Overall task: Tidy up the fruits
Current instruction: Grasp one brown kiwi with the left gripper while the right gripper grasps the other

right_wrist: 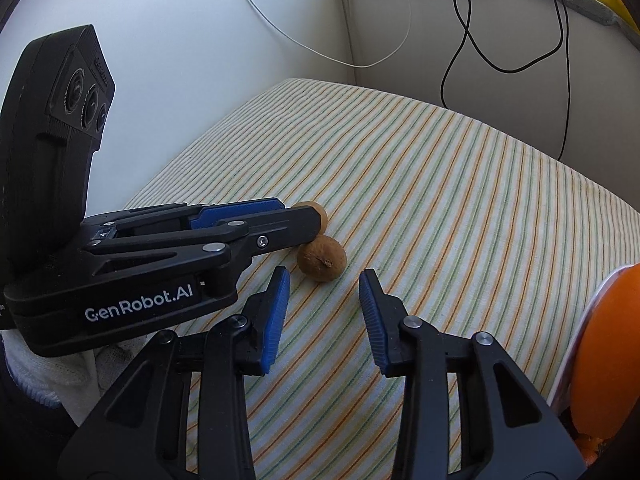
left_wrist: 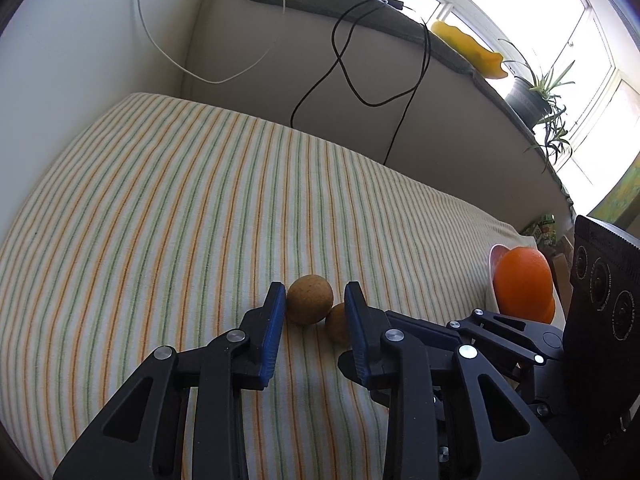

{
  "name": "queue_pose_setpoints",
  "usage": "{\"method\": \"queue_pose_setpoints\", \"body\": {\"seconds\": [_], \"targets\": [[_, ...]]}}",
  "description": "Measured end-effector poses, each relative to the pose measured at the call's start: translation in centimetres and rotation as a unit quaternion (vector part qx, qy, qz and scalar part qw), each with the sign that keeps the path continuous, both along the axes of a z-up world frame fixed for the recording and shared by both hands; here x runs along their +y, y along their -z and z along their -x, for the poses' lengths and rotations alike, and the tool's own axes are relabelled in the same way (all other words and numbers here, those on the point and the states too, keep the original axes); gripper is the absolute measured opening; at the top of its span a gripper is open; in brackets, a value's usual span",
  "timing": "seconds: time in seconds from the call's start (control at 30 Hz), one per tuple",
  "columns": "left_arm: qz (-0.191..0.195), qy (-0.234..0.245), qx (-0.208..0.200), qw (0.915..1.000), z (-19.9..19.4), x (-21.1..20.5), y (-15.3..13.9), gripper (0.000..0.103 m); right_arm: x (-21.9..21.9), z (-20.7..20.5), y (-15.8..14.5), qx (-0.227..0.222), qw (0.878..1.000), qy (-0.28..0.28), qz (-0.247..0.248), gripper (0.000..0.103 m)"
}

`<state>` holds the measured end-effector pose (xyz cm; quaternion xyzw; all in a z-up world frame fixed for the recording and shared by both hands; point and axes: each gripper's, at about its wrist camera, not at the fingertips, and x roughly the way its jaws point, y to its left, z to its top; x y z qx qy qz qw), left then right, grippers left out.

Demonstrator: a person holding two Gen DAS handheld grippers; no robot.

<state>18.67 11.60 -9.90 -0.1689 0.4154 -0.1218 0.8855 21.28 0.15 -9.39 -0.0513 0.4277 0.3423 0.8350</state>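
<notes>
**Fruits: two brown ones side by side, one for each gripper**

The far brown fruit point(left_wrist: 310, 304) sits between the jaws of the left gripper point(left_wrist: 315, 298). They stand narrow around it, but we cannot tell whether both pads press on it. The near brown fruit point(right_wrist: 322, 260) touches or almost touches its neighbour and lies just ahead of the right gripper point(right_wrist: 324, 292), whose jaws are open and empty.

We judge this to be the pickup. We should squeeze gently, centre each fruit on the pads, and lift the far one straight up so it does not nudge the near one into rolling on the striped cloth point(left_wrist: 180, 200).

Both fruits are small, round and dull brown with rough skin, and the near one shows a stem scar. An orange point(left_wrist: 522, 280) sits in a white bowl point(left_wrist: 491, 264) to the right, probably where they go.
</notes>
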Motion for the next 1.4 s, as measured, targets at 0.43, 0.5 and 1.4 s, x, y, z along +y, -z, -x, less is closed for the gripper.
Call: {"method": "queue_pose_setpoints", "body": {"seconds": [0.43,0.5,1.4], "targets": [[0.002,-0.004,0.003,1.0000,0.0,0.2,0.1,0.029,2.0,-1.5,0.5,0.004,1.000,-0.006,0.009,0.029],[0.001,-0.004,0.004,1.0000,0.0,0.1,0.1,0.029,2.0,-1.5,0.4,0.003,1.000,-0.005,0.009,0.028],[-0.067,-0.009,-0.027,0.9973,1.3,-1.5,-1.0,0.024,-0.5,0.7,-0.6,-0.003,1.000,0.011,0.005,0.028]]}}
